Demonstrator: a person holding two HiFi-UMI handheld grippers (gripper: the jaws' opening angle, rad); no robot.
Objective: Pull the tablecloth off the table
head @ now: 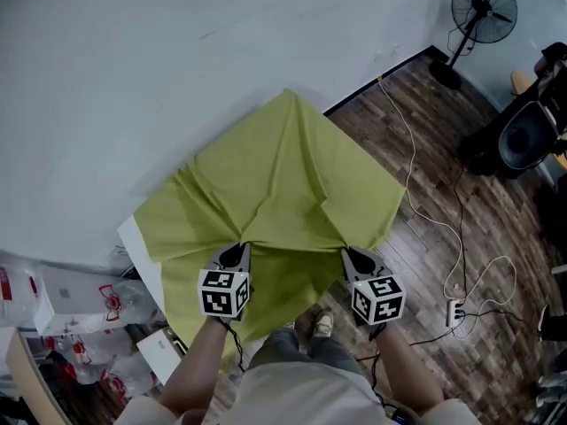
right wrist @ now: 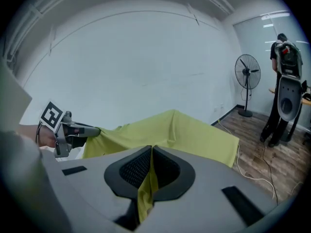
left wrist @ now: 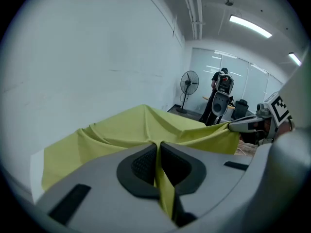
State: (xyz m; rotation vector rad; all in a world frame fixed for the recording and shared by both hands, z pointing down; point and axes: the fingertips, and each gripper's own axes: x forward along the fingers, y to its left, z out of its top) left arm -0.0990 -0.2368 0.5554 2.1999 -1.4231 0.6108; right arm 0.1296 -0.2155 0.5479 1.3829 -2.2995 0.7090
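Note:
A yellow-green tablecloth covers a small table against the white wall, creased into folds that run toward both grippers. My left gripper is shut on the cloth's near edge at the left; the fabric is pinched between its dark pads. My right gripper is shut on the same edge further right, with a strip of cloth hanging between its pads. The cloth stretches taut between the two grips. From the right gripper view the left gripper is seen holding the cloth's edge.
A bare white table corner shows at the left. Bags and boxes lie on the floor left of it. A standing fan, a power strip with cables and dark equipment are on the wooden floor to the right. A person stands far right.

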